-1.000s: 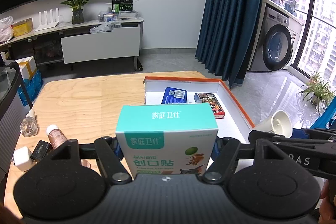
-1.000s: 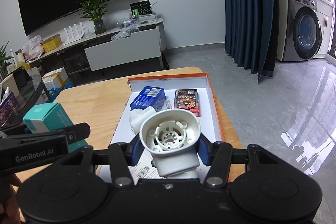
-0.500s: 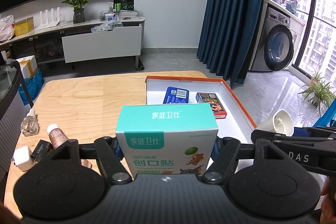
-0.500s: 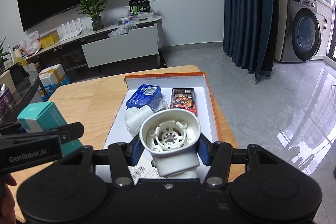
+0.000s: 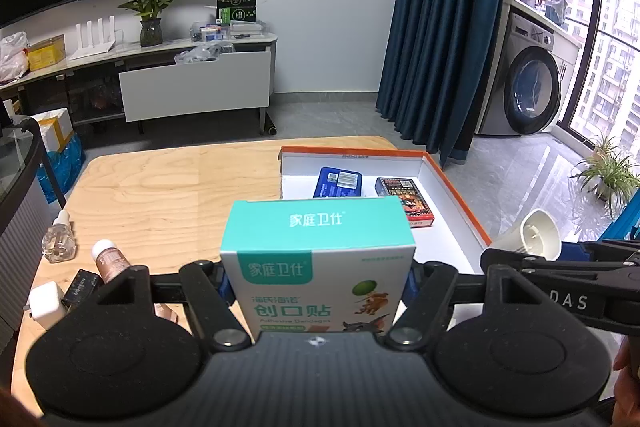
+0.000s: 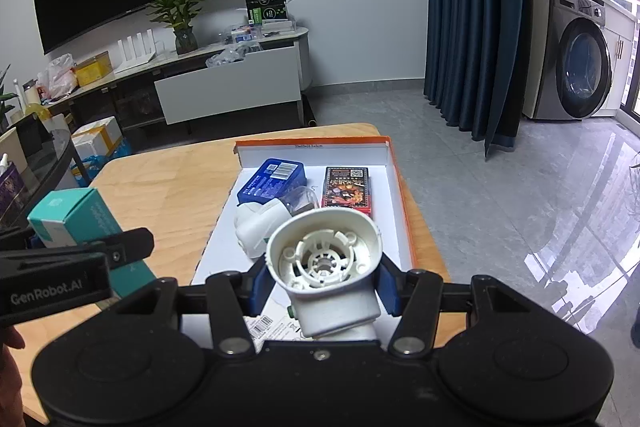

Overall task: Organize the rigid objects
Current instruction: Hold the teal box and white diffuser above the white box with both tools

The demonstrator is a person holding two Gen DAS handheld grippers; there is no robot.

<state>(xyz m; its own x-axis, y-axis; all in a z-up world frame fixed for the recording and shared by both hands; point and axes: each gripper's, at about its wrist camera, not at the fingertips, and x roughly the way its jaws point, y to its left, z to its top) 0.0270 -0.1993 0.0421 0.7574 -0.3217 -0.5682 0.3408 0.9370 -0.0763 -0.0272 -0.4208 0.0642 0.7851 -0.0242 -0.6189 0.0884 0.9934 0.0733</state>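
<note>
The left gripper (image 5: 318, 283) is clamping a teal box (image 5: 318, 259); the right gripper (image 6: 322, 283) is clamping a white plastic part (image 6: 326, 267). Both are likely being carried to the tray (image 6: 394, 187), where each needs lowering onto a bare spot.

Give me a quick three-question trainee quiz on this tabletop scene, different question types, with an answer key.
1. True or false: the left gripper grips a teal and white cardboard bandage box.
2. The white plastic funnel-shaped part sits in which gripper? A) left B) right
3. Fill in: the blue tin and dark red card box lie inside the orange-edged white ____.

Key: 1 true; 2 B; 3 tray.
</note>
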